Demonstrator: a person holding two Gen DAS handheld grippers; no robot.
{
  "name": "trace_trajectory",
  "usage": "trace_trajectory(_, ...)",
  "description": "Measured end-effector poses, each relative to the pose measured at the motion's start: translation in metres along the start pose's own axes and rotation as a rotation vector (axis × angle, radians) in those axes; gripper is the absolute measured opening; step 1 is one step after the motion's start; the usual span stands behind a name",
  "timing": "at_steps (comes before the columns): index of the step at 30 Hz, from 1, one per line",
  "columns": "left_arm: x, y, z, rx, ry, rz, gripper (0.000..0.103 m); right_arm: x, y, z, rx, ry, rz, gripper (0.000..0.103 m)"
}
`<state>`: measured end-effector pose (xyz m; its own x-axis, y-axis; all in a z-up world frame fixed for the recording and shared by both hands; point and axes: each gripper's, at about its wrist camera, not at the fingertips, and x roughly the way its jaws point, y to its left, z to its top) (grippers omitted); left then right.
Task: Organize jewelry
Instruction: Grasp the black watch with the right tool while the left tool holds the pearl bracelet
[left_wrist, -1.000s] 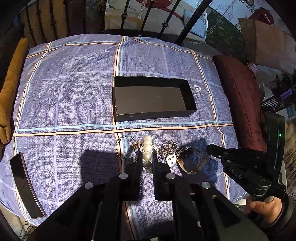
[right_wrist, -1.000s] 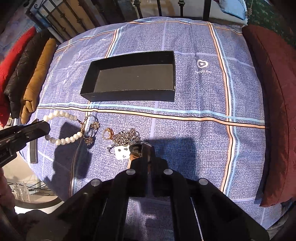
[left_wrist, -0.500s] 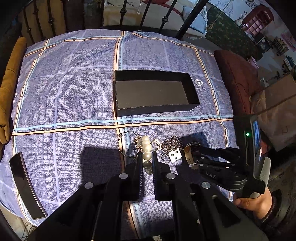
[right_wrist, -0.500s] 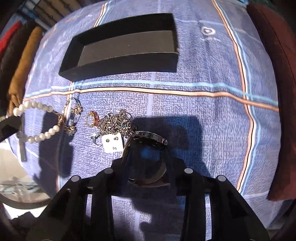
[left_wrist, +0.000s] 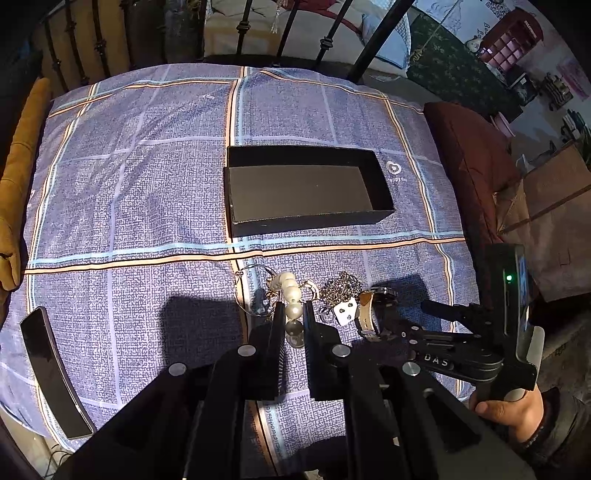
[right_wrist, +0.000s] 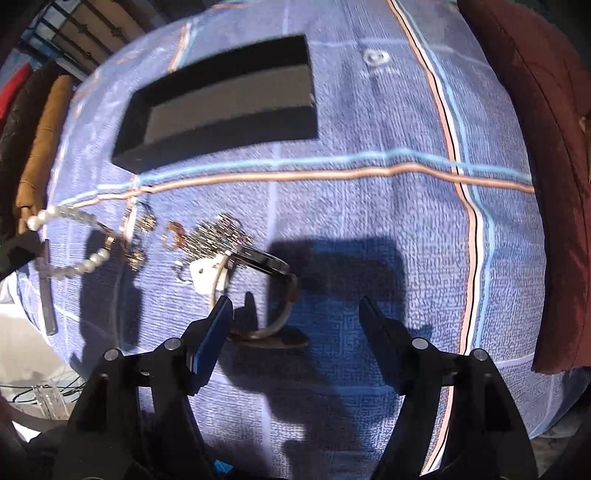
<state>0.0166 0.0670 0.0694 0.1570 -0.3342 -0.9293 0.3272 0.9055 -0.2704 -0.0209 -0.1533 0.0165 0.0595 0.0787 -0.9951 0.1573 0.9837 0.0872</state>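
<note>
My left gripper (left_wrist: 293, 315) is shut on a white pearl necklace (left_wrist: 290, 295), whose strand also shows in the right wrist view (right_wrist: 70, 240). My right gripper (right_wrist: 295, 306) is open, its fingers on either side of a wristwatch (right_wrist: 266, 280) on the blue checked cloth; the watch also shows in the left wrist view (left_wrist: 369, 314). A silver chain (right_wrist: 218, 238), a white earring card (right_wrist: 207, 275), a small ring (right_wrist: 173, 238) and gold hoops (right_wrist: 136, 236) lie beside the watch. An open black box (left_wrist: 306, 188) sits farther back, empty.
A black phone (left_wrist: 51, 373) lies at the cloth's left edge. A dark red cushion (left_wrist: 469, 166) lies along the right side, tan cushions (left_wrist: 22, 177) on the left. A black metal bed frame (left_wrist: 295, 33) stands behind.
My right gripper has opened wide and come down around the watch. The left gripper stays shut on the pearls, with the view shifted slightly.
</note>
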Motion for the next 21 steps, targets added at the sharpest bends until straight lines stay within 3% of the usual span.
trace_trajectory(2,0.002,-0.001,-0.001,0.005,0.006,0.001,0.009,0.015,0.008,0.002,-0.037,0.032,-0.024,0.057)
trace_trajectory(4,0.003,-0.003,-0.001,0.011,0.012,0.0,0.009,0.023,0.021,0.003,-0.116,0.039,-0.066,0.025)
trace_trajectory(6,0.005,-0.004,-0.002,0.019,0.017,0.002,0.009,0.019,0.029,0.003,-0.159,0.029,-0.058,0.009)
trace_trajectory(17,0.011,-0.006,-0.004,0.014,0.032,-0.014,0.009,-0.051,0.025,0.004,-0.162,-0.09,0.008,0.006)
trace_trajectory(21,0.014,-0.009,-0.003,0.018,0.039,-0.021,0.009,-0.059,0.03,0.008,-0.192,-0.089,0.012,0.006)
